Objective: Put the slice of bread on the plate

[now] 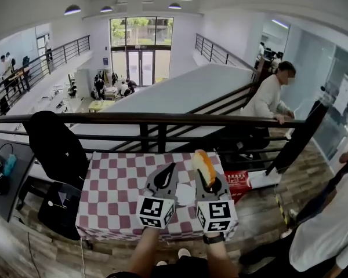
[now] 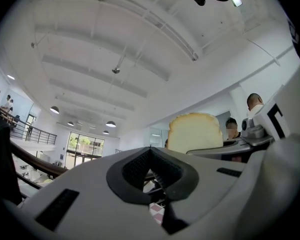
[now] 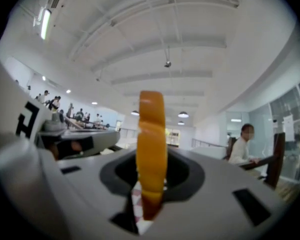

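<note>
My right gripper (image 1: 206, 178) is shut on the slice of bread (image 1: 202, 164) and holds it on edge, high above the red-and-white checkered table (image 1: 113, 184). In the right gripper view the orange crust (image 3: 151, 149) stands upright between the jaws (image 3: 151, 184). My left gripper (image 1: 169, 169) is beside it on the left, shut and holding nothing; its pads (image 2: 150, 174) meet at the tip. From the left gripper view the bread's pale face (image 2: 195, 132) shows to the right. A white shape, seemingly the plate (image 1: 185, 194), lies on the table between the grippers.
A dark railing (image 1: 145, 119) runs behind the table, with a stairway and a person in white (image 1: 269, 97) beyond it. A black chair with a jacket (image 1: 57, 146) stands left. A red box (image 1: 239, 182) sits at the table's right; another person (image 1: 330, 225) stands at lower right.
</note>
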### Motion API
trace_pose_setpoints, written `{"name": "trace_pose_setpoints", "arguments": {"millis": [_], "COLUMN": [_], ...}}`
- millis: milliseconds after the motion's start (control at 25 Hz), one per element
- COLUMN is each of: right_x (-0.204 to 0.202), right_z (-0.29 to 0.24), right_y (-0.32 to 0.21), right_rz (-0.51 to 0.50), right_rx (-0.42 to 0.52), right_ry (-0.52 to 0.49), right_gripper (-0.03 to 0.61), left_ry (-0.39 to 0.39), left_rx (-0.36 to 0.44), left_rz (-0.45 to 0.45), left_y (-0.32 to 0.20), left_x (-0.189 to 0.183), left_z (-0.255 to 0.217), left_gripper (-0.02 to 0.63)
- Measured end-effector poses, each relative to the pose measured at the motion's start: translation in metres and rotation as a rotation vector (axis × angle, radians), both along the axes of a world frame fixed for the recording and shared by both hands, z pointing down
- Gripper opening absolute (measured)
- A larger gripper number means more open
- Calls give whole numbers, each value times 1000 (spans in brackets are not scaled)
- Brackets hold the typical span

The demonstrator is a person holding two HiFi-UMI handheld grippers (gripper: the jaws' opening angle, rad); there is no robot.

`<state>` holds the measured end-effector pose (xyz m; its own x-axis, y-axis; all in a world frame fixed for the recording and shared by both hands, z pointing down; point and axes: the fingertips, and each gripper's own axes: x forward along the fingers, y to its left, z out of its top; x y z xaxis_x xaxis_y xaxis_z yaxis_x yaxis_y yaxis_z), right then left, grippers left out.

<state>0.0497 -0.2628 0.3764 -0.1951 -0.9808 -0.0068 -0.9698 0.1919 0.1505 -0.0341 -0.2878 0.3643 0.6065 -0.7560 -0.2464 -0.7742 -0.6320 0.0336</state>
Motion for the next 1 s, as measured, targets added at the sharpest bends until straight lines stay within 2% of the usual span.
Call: {"name": "trace_pose_setpoints", "arguments": {"millis": [200,400,560,840,1000], "right_x": [16,16,23,21,29], "right_z": [-3,11,27,101,149], "right_y": [-40,-85,-118,-164,-185], "right_rz": [-19,-92,-125,-215,-214], "right_rx": [10,-61,-106,-311,-419], "right_ry": [-19,-24,-42,-40,-51], "right_gripper": [95,95,95,95,95], "left_ry": [4,12,-36,-79,-105], "left_rx": [33,-18,-34,-114,-158], "left_rz": [-31,-64,-85,-126,-131], "left_y": [-39,-77,-102,-142,-158], "left_x": [2,6,17,19,24], "left_z": [-10,-7,6,48,71], "left_gripper": [18,18,18,18,18]}}
